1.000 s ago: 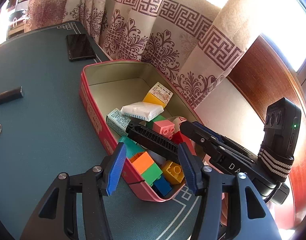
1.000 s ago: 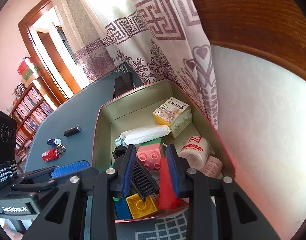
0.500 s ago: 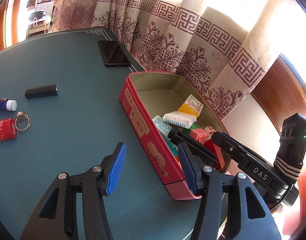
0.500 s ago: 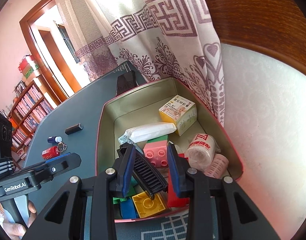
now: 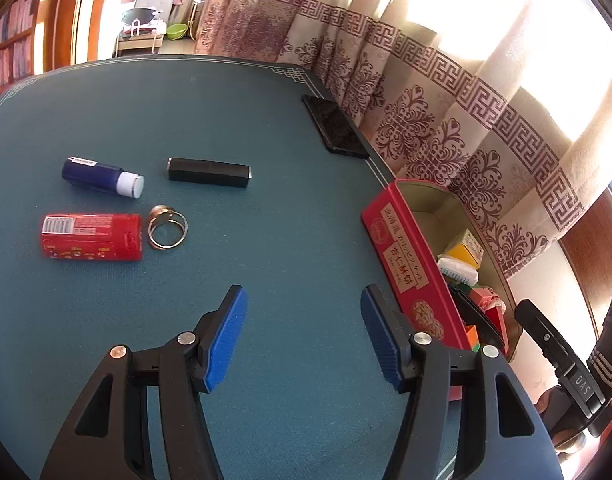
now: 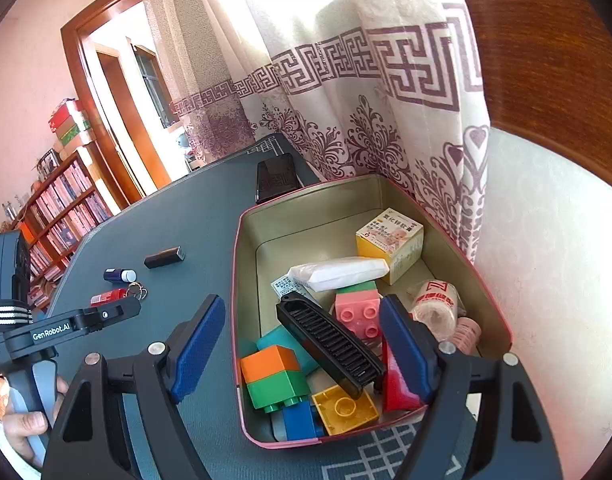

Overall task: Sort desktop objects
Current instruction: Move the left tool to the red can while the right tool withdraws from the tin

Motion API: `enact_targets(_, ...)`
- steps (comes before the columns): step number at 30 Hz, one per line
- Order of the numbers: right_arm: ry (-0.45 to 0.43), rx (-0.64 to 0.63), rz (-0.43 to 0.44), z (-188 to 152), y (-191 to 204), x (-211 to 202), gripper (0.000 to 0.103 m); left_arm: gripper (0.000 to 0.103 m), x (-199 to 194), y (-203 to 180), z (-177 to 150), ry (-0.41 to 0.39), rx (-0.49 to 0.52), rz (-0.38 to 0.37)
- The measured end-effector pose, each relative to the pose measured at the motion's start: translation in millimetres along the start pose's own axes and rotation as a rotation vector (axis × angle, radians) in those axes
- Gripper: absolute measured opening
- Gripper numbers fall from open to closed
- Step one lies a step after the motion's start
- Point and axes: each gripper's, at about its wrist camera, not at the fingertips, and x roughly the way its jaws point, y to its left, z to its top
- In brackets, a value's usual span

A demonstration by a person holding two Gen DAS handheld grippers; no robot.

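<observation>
Sunlit patterned curtain (image 6: 346, 92) hangs along the table's far edge; wooden doorway (image 6: 106, 92) and bookshelf (image 6: 62, 208) stand against pink wall (image 6: 22, 80).

Teal-covered table (image 5: 234, 112), red tin box (image 5: 406, 264) at three o'clock, black phone (image 5: 335, 128) at one, black bar (image 5: 209, 172), blue bottle (image 5: 102, 177), red tube (image 5: 91, 237), key ring (image 5: 168, 227) at ten

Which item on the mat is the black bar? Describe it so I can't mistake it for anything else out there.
Start at the red tin by the curtain and look across the teal mat to the loose cluster. The black bar lies flat at the cluster's curtain-side edge, beside the blue bottle, apart from the red tube and ring. It is the only plain, dark, square-edged stick; the phone is wider.
</observation>
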Motion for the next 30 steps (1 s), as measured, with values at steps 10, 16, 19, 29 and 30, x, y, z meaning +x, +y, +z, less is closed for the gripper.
enact_targets(10,0.024,-0.06,0.032,-6.8,24.3,7.1,0.084,0.063,-20.0,72.8,11.3,-0.057,-0.107,0.133)
enact_targets(16,0.048,-0.1,0.06,-11.6,43.7,13.7,0.084,0.063,-20.6,108.8,25.9,-0.052,-0.179,0.172)
enact_targets(19,0.054,-0.127,0.075,-13.1,55.5,16.3,0.084,0.063,-16.8,117.1,29.2,-0.038,-0.198,0.147)
enact_targets(29,0.11,-0.162,0.116,-22.5,83.4,35.5,0.084,0.068,-2.0,117.7,31.4,-0.022,-0.209,0.068)
enact_targets(30,0.114,-0.166,0.119,-23.5,85.5,37.3,0.084,0.068,-2.2,116.2,31.4,-0.029,-0.202,0.075)
